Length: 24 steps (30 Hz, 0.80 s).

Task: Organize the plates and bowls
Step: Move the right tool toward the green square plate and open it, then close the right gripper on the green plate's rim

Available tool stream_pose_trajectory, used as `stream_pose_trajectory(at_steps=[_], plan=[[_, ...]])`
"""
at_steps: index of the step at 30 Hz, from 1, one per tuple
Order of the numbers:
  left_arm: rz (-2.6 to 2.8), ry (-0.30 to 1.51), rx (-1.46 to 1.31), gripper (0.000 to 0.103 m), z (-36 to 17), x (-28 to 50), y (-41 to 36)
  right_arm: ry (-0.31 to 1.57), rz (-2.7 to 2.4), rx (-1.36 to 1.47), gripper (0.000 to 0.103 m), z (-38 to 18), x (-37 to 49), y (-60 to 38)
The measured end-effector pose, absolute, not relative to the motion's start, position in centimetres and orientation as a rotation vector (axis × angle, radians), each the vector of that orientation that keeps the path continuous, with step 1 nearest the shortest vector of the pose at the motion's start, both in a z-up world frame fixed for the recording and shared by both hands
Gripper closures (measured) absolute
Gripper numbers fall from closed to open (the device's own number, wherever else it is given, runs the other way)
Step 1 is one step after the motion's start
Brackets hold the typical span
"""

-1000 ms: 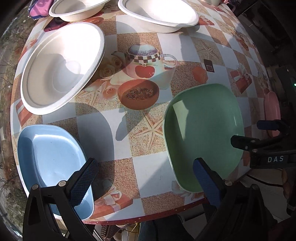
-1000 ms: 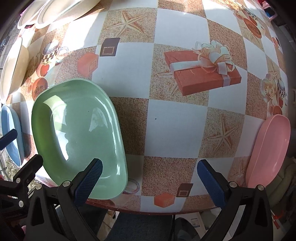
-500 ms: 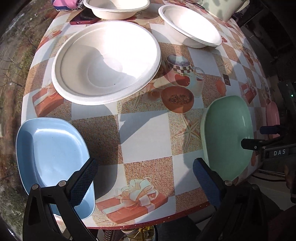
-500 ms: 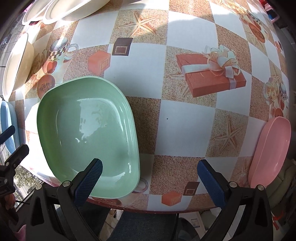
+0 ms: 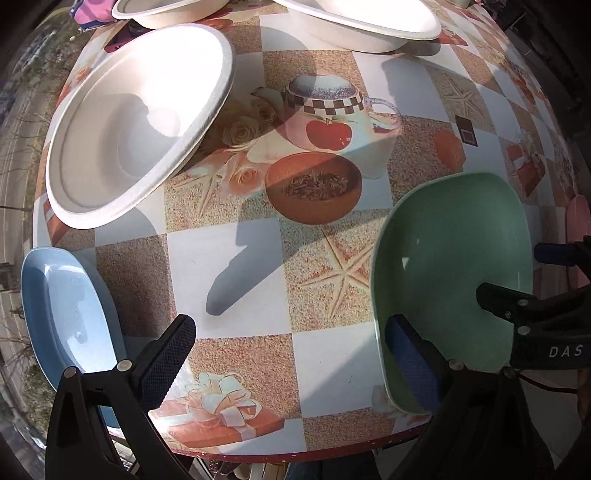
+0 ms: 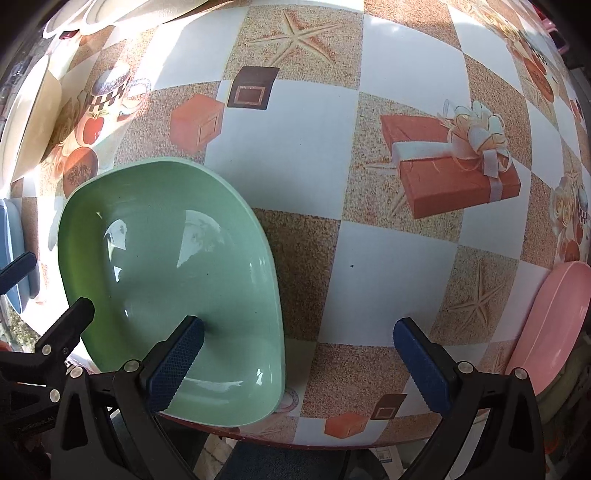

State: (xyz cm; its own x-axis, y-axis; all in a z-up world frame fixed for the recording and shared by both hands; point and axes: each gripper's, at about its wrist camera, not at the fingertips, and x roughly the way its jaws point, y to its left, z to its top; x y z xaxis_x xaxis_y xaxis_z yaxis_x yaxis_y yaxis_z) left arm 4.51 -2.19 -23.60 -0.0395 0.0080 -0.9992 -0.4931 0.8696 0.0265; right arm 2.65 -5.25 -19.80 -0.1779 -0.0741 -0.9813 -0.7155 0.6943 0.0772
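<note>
A green plate (image 5: 454,266) lies at the table's near edge; it also shows in the right wrist view (image 6: 170,280). A blue plate (image 5: 66,317) lies at the near left. A pink plate (image 6: 550,328) lies at the near right edge. A large white bowl (image 5: 129,122) sits at the left, with two more white bowls (image 5: 362,18) at the back. My left gripper (image 5: 291,354) is open and empty between the blue and green plates. My right gripper (image 6: 299,358) is open and empty, its left finger (image 6: 173,365) over the green plate's near part.
The round table (image 5: 325,362) has a patterned checkered cloth with a red rim. A pink-purple object (image 5: 86,14) lies at the far left edge. Bare cloth lies between the green and pink plates.
My left gripper has swung back right and closer to the table, so the green plate looms larger. My right gripper has moved slightly forward over the green plate's near edge.
</note>
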Motion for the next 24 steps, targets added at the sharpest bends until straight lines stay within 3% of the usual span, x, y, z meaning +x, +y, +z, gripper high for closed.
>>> stream_pose_trajectory(at_steps=[12,16,22,24], plan=[[0.413,1.623,-0.425,0.0,-25.9,5.5,-2.7,1.649,0.668,-0.641,0.0,-19.7,2.9,-6.7],[0.413,1.619,-0.43,0.005,-25.8,5.7,-2.8,1.652,0.66,-0.645,0.001,-19.6,2.3,-7.0],[0.396,1.613,-0.415,0.023,-24.5,5.5,-2.7,1.611,0.738,-0.703,0.025,-17.8,0.1,-6.3],[0.388,1.61,-0.403,0.033,-23.9,5.0,-2.7,1.601,0.754,-0.701,0.046,-17.3,-0.7,-5.9]])
